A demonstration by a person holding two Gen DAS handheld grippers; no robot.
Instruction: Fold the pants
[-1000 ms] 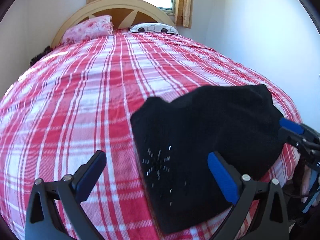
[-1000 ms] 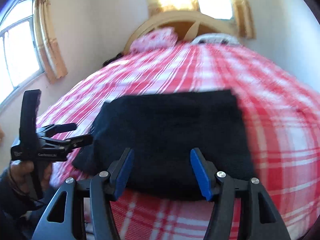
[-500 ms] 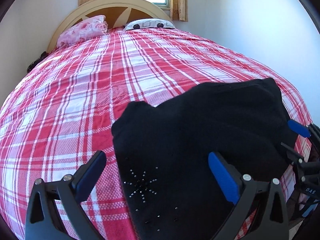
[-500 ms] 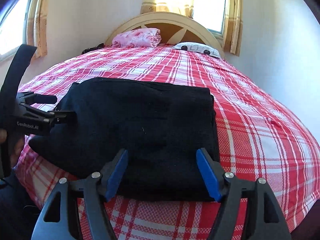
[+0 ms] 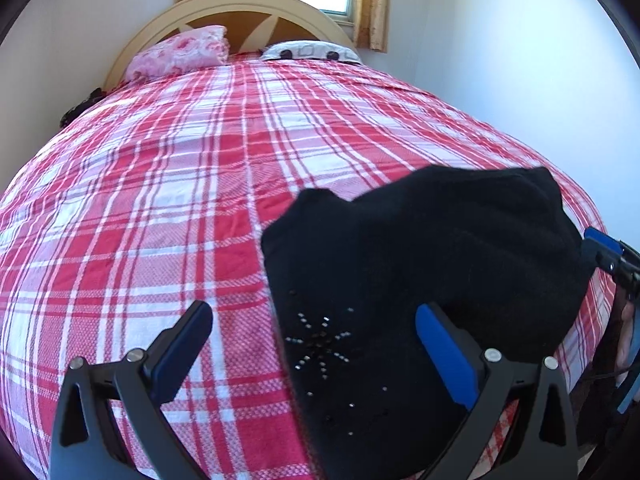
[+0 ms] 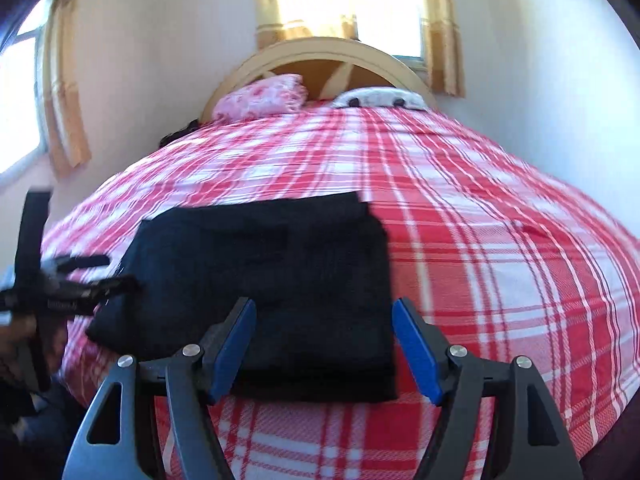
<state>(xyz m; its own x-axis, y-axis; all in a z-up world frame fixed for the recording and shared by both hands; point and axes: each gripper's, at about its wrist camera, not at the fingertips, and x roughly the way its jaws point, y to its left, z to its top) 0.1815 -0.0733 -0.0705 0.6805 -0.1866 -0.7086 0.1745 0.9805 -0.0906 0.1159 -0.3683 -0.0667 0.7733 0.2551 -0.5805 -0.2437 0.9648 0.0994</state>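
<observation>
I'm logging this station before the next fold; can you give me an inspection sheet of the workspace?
Surface: bed with red-and-white plaid sheet, fairly smooth.
Job's things: black knit pants, folded into a rough rectangle near the foot edge; small silver studs on one end.
Clutter: pink floral pillow and white patterned pillow at the headboard.
Grippers: left gripper and right gripper both with jaws open, holding nothing.
Cables: nothing seen.
Surroundings: arched beige wooden headboard, curtained windows, white walls.

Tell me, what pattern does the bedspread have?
Red and white plaid bedspread, clearest in the left wrist view.
</observation>
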